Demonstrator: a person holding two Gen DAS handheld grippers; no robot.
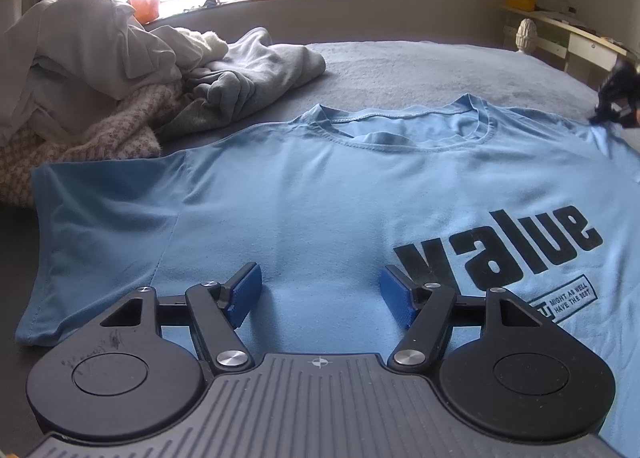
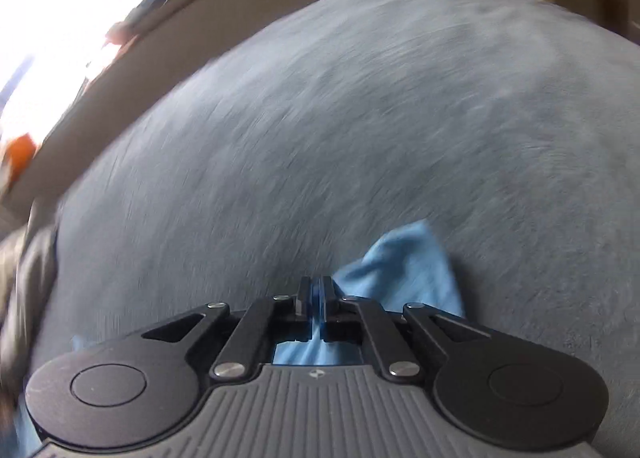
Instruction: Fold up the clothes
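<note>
A: Start at our left gripper point(image 1: 320, 294). What do we have?

B: Its jaws stand spread, nothing between the blue pads point(image 1: 244, 290), and they hover just over the chest of the shirt point(image 1: 304, 194). The shirt lies flat on the bed point(image 1: 400, 70), print side up, collar away from us, one sleeve point(image 1: 100, 218) spread out to the left.

A: And our right gripper point(image 2: 316, 298)?

B: Pressed together on a fold of the same blue cloth. A corner of it point(image 2: 404, 270) sticks out past the fingers, over the bare bed. That view is smeared, so we can only guess it is the other sleeve or shoulder; the left view shows a dark gripper at the shirt's far right edge, which fits.

A: How will it handle?

B: Light, thin, limp. It will sag and crease wherever we don't hold it, and it may drag on the fuzzy bed cover. We'd best take it at seams: shoulder, sleeve hem, bottom hem.

A: Anything nearby?

B: The pile point(image 1: 120, 70) of unfolded clothes, just beside the left sleeve.
</note>
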